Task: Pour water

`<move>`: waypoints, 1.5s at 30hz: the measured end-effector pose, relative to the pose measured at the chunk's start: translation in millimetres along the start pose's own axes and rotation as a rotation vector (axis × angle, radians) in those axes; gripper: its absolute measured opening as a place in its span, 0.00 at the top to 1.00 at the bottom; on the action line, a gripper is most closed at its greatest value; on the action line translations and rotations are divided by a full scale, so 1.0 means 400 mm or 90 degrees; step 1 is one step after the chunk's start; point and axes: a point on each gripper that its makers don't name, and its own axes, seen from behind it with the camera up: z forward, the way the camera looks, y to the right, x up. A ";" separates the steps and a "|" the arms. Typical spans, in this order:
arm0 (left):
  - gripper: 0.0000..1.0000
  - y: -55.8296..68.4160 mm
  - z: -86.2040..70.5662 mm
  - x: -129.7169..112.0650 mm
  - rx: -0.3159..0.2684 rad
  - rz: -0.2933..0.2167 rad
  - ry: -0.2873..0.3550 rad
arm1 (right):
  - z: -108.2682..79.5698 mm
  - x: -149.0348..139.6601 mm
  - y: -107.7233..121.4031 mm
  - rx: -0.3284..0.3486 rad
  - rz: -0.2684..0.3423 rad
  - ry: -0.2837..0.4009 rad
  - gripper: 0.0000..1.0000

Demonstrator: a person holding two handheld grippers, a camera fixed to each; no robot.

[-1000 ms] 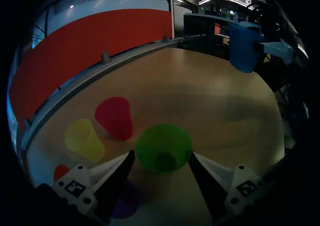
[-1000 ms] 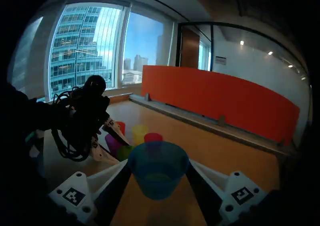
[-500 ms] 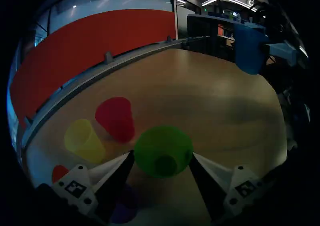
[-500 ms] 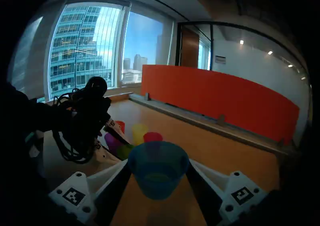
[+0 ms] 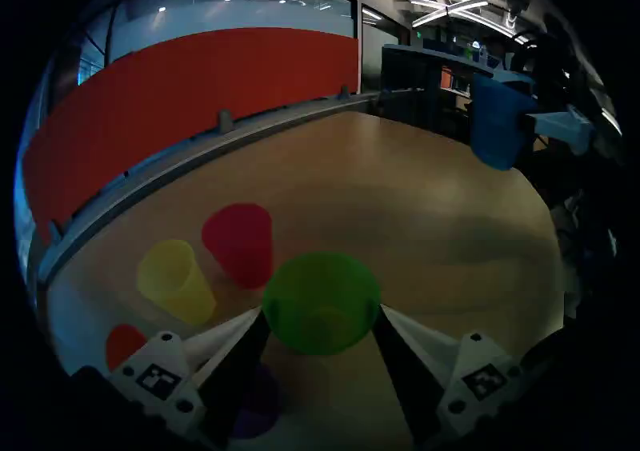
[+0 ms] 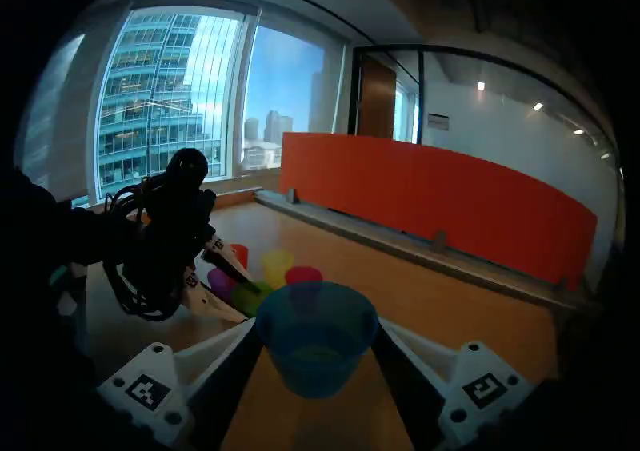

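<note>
The left gripper [image 5: 318,311] has both fingers closed on the green cup [image 5: 320,291], with the red cup [image 5: 238,243] at its ten o'clock. Off at two o'clock, the right gripper [image 6: 316,325] clamps the blue cup [image 6: 316,351], which has a little liquid inside.

The left tool [image 5: 320,311] has the near cup [image 5: 320,295] between its fingers, both pressing its sides. Just behind it and to the left, the middle cup [image 5: 238,243] stands on the worktop [image 5: 416,203]. The side cup [image 5: 174,279] is just left of that, and the edge cup [image 5: 124,343] is farther left and nearer. The low cup [image 5: 258,403] sits beneath the left finger. A divider panel [image 5: 192,91] runs along the worktop's far edge. Far right, above the worktop, the raised cup [image 5: 496,123] is clamped in the right tool [image 6: 318,323]; in the right gripper view the left tool is beyond it to the left
</note>
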 end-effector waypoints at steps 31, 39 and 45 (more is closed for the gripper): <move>0.14 -0.058 -0.300 0.181 0.073 0.006 0.190 | -0.038 0.072 -0.010 -0.016 0.015 0.053 0.09; 0.14 -0.073 -0.367 0.236 0.083 -0.008 0.245 | -0.047 0.091 -0.015 -0.015 0.015 0.069 0.09; 0.14 -0.079 -0.408 0.268 0.089 -0.009 0.284 | -0.050 0.103 -0.017 -0.014 0.016 0.079 0.09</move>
